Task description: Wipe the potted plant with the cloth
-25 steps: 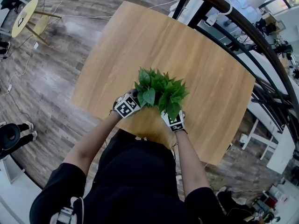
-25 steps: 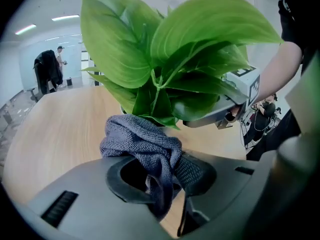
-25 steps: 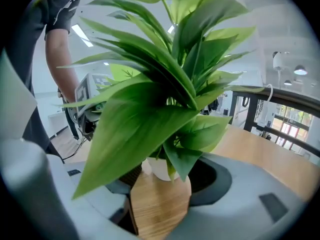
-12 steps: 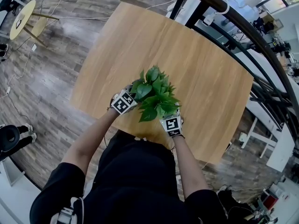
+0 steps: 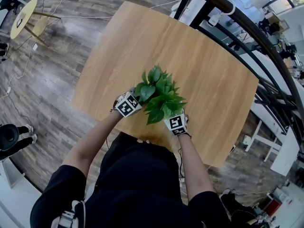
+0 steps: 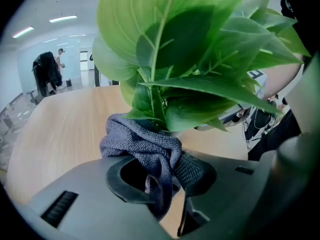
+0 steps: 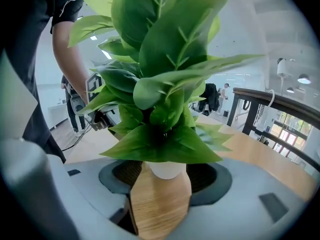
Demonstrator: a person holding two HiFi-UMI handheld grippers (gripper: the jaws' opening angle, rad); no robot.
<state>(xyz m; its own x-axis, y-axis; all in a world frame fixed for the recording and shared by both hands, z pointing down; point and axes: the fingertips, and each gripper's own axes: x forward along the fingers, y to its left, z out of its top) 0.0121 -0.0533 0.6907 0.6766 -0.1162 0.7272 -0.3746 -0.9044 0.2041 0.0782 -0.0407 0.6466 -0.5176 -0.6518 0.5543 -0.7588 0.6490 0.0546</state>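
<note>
The potted plant (image 5: 159, 96) stands near the front edge of the table (image 5: 199, 51), right between the two grippers, with its foliage spreading over both of them in the head view. The right gripper (image 7: 167, 178) comes in from the person's side and pinches the plant's small pot (image 7: 167, 170) at its base, one jaw on each side, so the pot sits squarely in the gap with the bare table top showing beneath it. The pot is smooth, white and rounded. The pads (image 7: 210, 176) that meet it are dark with a fine woven grain, set in pale grey moulded plastic. The left gripper (image 6: 162, 184) sits at the plant's other side, its jaws pressed together on the cloth (image 6: 145, 146), which is bunched up out of them in soft folds. The top of the bunch touches the lower stems just under the leaves (image 6: 200, 49). The cloth is grey-blue with a coarse, nubbly knit. A loose end hangs down between the jaws. The leaves are bright green, glossy and oval with pointed tips, each with a pale midrib and side veins, and they rise in a dense upright cluster. The table is light wood with a straight, fine grain and a squarish top with rounded corners. It stands on a floor (image 5: 57, 70) of grey-brown planks.
</note>
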